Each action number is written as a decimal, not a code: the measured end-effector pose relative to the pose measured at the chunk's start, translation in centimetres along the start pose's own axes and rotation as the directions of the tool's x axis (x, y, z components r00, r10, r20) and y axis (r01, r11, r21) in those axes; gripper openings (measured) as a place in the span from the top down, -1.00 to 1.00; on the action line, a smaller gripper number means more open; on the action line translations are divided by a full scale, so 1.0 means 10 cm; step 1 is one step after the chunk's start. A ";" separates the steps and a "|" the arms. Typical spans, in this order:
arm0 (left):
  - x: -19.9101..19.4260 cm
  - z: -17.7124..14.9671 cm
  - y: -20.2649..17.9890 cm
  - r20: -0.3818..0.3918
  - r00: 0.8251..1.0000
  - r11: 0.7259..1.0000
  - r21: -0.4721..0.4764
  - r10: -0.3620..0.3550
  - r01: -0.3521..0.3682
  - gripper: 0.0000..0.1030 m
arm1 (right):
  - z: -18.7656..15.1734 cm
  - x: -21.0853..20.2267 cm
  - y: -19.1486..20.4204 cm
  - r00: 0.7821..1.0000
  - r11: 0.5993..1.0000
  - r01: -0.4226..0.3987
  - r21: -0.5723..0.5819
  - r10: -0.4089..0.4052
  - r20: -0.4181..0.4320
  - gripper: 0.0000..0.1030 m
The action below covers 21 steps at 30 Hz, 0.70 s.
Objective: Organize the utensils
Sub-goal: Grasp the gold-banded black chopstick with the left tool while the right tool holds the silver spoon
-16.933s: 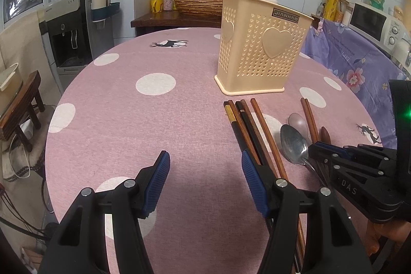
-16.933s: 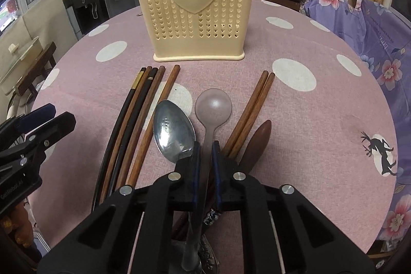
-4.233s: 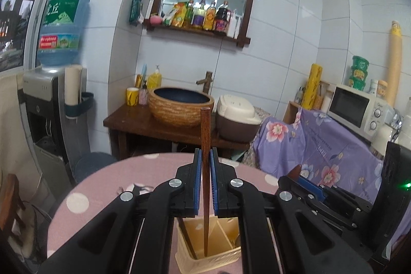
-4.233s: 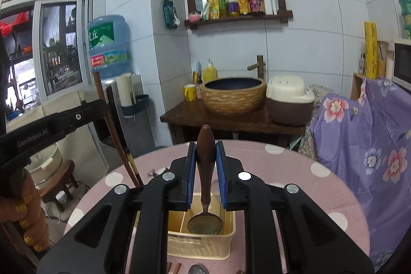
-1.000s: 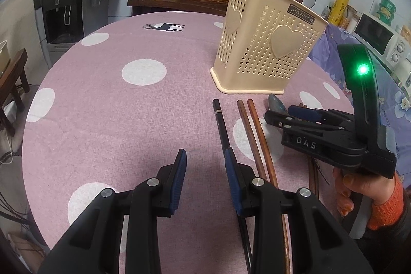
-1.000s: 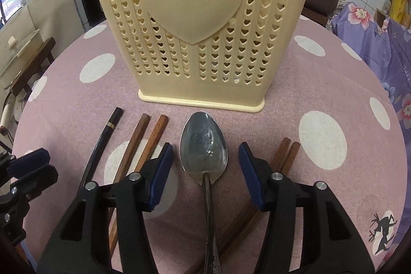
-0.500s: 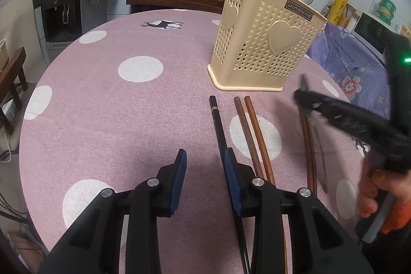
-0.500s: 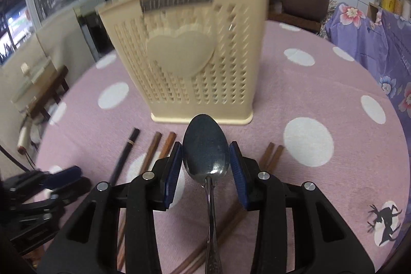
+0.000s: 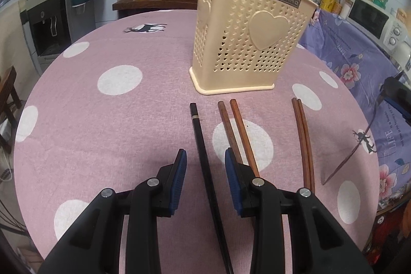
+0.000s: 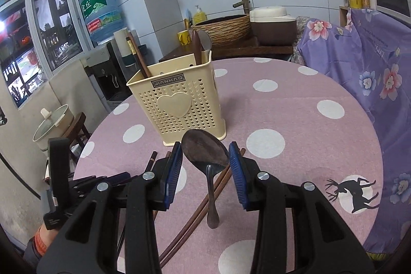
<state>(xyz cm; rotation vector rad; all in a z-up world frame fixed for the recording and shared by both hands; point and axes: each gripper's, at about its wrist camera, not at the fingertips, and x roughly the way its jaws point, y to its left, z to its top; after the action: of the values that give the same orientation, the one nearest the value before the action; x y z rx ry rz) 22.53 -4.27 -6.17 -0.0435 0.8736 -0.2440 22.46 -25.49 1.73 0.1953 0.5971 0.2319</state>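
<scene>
My right gripper [image 10: 205, 158] is shut on a metal spoon [image 10: 205, 150], its pads pressing the bowl's two edges. The spoon hangs above the pink dotted table [image 10: 295, 120], handle toward me, in front of the cream heart-patterned holder [image 10: 177, 107]. Chopsticks [image 10: 136, 55] and a wooden spoon [image 10: 197, 48] stand in the holder. My left gripper [image 9: 205, 171] is open low over the table, and a black chopstick [image 9: 200, 135] lies between its pads untouched. Two pairs of brown chopsticks [image 9: 235, 125] [image 9: 303, 140] lie to its right. The holder [image 9: 246, 43] stands beyond them.
A purple floral cloth [image 10: 372, 68] covers furniture along the table's right edge. On the left a stool carries a lidded pot [image 10: 51, 125], with a water dispenser [image 9: 48, 17] behind. A side table with a basket basin [image 10: 223, 27] stands behind the round table.
My right gripper has closed on the spoon's bowl and lifted it off the table, pulling back from the holder. My left gripper has shifted so the black chopstick lies between its pads.
</scene>
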 end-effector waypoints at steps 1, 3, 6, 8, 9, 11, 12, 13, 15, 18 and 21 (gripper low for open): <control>0.03 0.02 -0.01 -0.006 1.000 1.000 0.004 0.004 -0.004 0.39 | -0.01 -0.01 0.01 1.000 1.000 -0.001 0.001 0.001 0.002 0.26; 0.11 0.07 -0.01 -0.021 1.000 1.000 0.011 0.013 -0.013 0.46 | -0.02 -0.01 0.01 1.000 1.000 -0.002 -0.002 0.002 0.006 0.26; 0.23 0.13 -0.04 -0.038 0.998 0.998 0.040 0.055 -0.054 0.60 | -0.05 -0.03 0.05 1.000 1.000 -0.002 -0.009 0.002 0.009 0.26; 0.31 0.17 -0.04 -0.053 0.996 0.997 0.043 0.071 -0.069 0.70 | -0.06 -0.03 0.04 1.000 1.000 -0.004 -0.011 0.004 0.009 0.26; 0.32 0.18 -0.05 -0.048 0.995 0.996 0.051 0.082 -0.080 0.72 | -0.07 -0.03 0.05 1.000 1.000 -0.004 -0.014 0.004 0.008 0.26; 0.35 0.21 -0.07 -0.044 0.994 0.993 0.061 0.103 -0.101 0.76 | -0.08 -0.03 0.06 1.000 1.000 0.004 -0.021 -0.004 0.013 0.26; 0.36 0.22 -0.08 -0.042 0.993 0.993 0.062 0.107 -0.104 0.78 | -0.08 -0.03 0.07 1.000 1.000 0.005 -0.023 -0.005 0.013 0.26; 0.36 0.22 -0.09 -0.039 0.993 0.991 0.066 0.115 -0.112 0.81 | -0.08 -0.03 0.07 1.000 1.000 0.007 -0.026 -0.006 0.014 0.26; 0.37 0.23 -0.11 -0.031 0.992 0.990 0.073 0.123 -0.120 0.82 | -0.08 -0.03 0.08 1.000 1.000 0.010 -0.028 -0.010 0.016 0.26; 0.38 0.22 -0.14 -0.024 0.991 0.989 0.075 0.129 -0.127 0.83 | -0.10 -0.03 0.07 1.000 0.999 0.016 -0.029 -0.016 0.021 0.26; 0.39 0.24 -0.14 -0.024 0.992 0.990 0.074 0.124 -0.122 0.83 | -0.11 -0.04 0.08 1.000 1.000 0.019 -0.025 -0.018 0.024 0.26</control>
<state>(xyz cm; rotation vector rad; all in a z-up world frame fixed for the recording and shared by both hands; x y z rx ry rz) 26.48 -6.65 -7.40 0.0811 0.8914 -0.1607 21.44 -24.71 1.26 0.1677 0.5716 0.2187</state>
